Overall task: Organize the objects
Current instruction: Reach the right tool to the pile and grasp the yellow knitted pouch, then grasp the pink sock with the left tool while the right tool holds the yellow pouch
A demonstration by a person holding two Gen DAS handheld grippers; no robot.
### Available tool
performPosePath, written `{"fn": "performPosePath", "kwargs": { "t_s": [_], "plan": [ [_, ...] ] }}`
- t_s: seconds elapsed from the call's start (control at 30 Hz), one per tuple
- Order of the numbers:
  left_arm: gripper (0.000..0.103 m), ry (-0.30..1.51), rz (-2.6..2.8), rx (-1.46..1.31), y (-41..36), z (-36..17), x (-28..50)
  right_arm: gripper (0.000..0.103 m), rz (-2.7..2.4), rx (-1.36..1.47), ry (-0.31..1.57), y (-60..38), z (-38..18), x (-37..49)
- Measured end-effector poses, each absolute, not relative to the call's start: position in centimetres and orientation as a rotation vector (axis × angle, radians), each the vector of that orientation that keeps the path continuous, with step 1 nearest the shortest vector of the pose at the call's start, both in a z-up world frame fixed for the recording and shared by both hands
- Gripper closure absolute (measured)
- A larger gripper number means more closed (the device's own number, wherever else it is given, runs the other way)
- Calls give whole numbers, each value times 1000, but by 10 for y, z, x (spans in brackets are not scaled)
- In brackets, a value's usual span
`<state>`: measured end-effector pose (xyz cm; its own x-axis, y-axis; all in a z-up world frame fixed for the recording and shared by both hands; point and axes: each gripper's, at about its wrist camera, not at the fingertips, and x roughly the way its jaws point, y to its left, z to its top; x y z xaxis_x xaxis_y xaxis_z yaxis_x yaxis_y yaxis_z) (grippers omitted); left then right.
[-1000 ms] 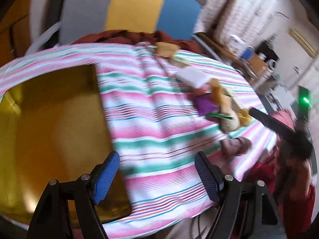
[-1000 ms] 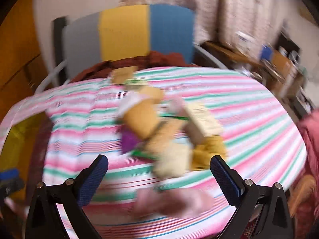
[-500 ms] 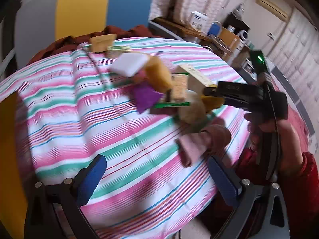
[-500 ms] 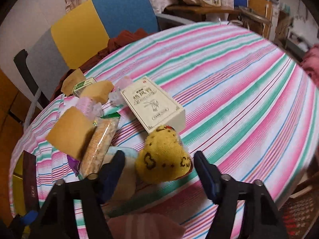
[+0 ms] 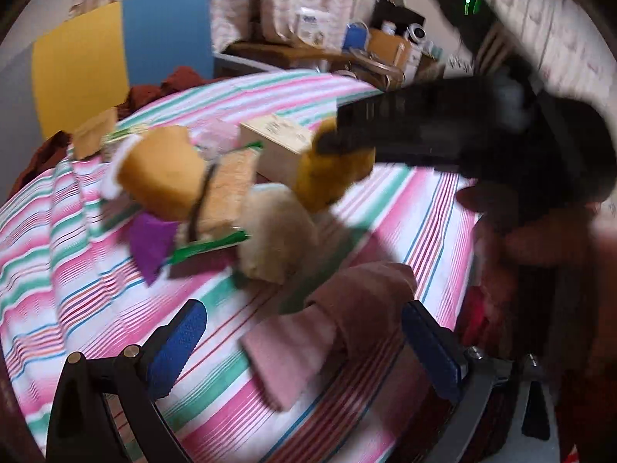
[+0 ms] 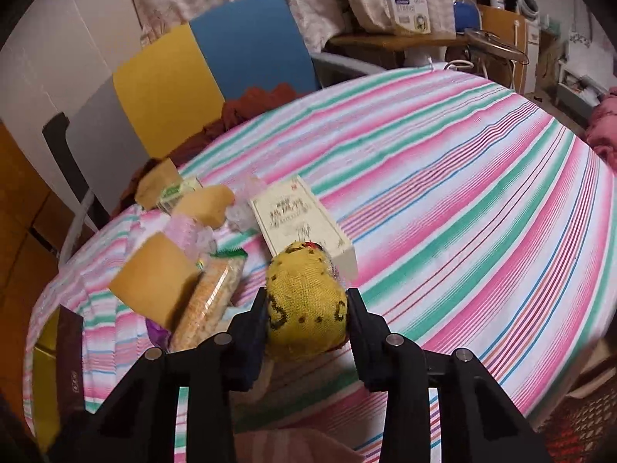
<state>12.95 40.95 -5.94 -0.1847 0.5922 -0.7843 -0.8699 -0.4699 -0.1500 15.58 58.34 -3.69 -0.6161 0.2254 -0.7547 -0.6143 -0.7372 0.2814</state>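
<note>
The right gripper [image 6: 307, 310] has just been closing and now clamps a yellow knitted bundle [image 6: 304, 305] beside the cream box [image 6: 300, 223] on the striped tablecloth [image 6: 462, 193]. The left gripper [image 5: 304, 343] stands wide apart over a pink folded cloth [image 5: 327, 328], not pressing it.

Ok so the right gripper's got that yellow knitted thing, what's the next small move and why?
Probably lift it straight up, clear of the pile. The right gripper has just been closing and its jaws now press both sides of the yellow knitted bundle, which sits against the cream box and the cracker packet.
</note>
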Motion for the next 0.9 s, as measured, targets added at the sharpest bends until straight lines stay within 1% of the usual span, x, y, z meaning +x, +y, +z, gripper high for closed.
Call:
{"fn": "performPosePath", "kwargs": {
  "t_s": [0.1,0.13,0.17,0.23,0.27,0.3,0.33,0.37,0.4,0.47,0.6,0.83,0.9],
  "plan": [
    [2,446,1783,-1006,424,-70,133,65,2349,-930,787,589,-33,161],
    [8,475,1779,-1007,429,-74,134,65,2351,-910,807,592,-32,163],
    [20,496,1761,-1012,432,-79,136,65,2352,-903,814,592,-32,164],
    [31,457,1710,-1011,433,-84,138,65,2354,-906,808,592,-32,161],
    [38,429,1715,-997,430,-83,139,65,2356,-909,802,592,-32,160],
    [39,417,1705,-998,427,-84,140,65,2359,-910,795,591,-32,159],
    [44,415,1701,-992,425,-84,140,65,2362,-908,789,591,-32,159],
    [59,408,1684,-981,421,-83,142,65,2365,-905,789,591,-31,159],
    [64,391,1656,-982,418,-82,143,65,2367,-902,793,591,-31,158],
    [67,374,1651,-992,408,-80,142,65,2371,-904,800,592,-32,158],
    [69,330,1668,-999,380,-75,137,65,2393,-901,788,589,-30,159],
    [70,185,1724,-1007,323,-57,123,65,2414,-881,693,578,-22,158],
    [70,145,1752,-991,303,-50,121,65,2430,-857,636,570,-17,158]
  ]
}}
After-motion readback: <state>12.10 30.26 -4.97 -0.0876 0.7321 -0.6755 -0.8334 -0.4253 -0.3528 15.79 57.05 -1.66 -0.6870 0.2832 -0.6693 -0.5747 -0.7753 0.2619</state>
